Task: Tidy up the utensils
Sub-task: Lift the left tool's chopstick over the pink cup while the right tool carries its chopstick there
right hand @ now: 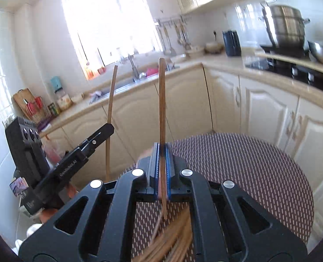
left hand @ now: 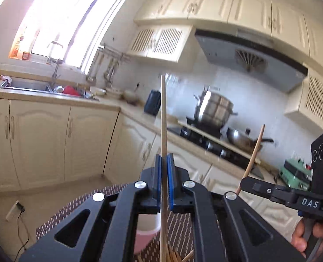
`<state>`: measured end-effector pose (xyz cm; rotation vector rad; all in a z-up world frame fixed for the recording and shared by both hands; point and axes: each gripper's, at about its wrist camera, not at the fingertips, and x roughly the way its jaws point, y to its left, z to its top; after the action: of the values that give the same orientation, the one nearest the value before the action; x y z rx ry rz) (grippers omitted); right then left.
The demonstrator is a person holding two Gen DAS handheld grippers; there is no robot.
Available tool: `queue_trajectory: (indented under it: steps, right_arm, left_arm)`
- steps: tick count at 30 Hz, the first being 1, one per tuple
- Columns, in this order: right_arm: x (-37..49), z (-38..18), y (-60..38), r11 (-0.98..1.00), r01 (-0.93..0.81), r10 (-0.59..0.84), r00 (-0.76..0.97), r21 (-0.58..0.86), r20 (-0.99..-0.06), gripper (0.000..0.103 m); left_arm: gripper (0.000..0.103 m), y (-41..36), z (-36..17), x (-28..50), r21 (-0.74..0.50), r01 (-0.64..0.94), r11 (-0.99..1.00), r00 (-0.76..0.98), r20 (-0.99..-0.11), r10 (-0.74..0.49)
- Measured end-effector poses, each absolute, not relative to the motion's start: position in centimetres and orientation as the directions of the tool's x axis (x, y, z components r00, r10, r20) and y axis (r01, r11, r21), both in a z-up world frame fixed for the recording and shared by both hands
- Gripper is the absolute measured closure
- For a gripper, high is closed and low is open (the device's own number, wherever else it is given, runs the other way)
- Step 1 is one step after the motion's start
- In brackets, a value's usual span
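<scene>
Chopstick one (left hand: 164,118) stood near vertical, clamped between the blue pads (left hand: 169,174) of the left gripper (left hand: 164,170), above the woven table mat (left hand: 178,229). Chopstick two (right hand: 162,109) was likewise upright and clamped in the right gripper (right hand: 162,161). Below both, a loose pile of chopsticks (right hand: 174,240) lay on the mat, with a white-and-pink cup (left hand: 147,231) just beside it.

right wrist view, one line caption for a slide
Right gripper shut on an upright chopstick above the chopstick pile.
</scene>
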<state>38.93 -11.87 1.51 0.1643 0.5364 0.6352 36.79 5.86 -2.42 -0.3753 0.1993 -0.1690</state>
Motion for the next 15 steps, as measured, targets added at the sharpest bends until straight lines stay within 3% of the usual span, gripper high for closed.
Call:
queue_trajectory:
  steps: [7,15]
  right_arm:
    - [42.6,3.3,-10.1,0.773,-0.55,0.634,0.683,0.315,-0.363,0.098]
    - [44.7,1.8,-8.1,0.775,-0.559,0.631,0.673,0.293,-0.385,0.098]
  left_arm:
    - [0.097,7.5,-1.8,40.3,-0.412,0.099,0.906,0.99,-0.05,-0.131]
    - [0.097,6.7,-3.8,43.7,-0.374,0.054,0.926,0.993,-0.074,-0.088]
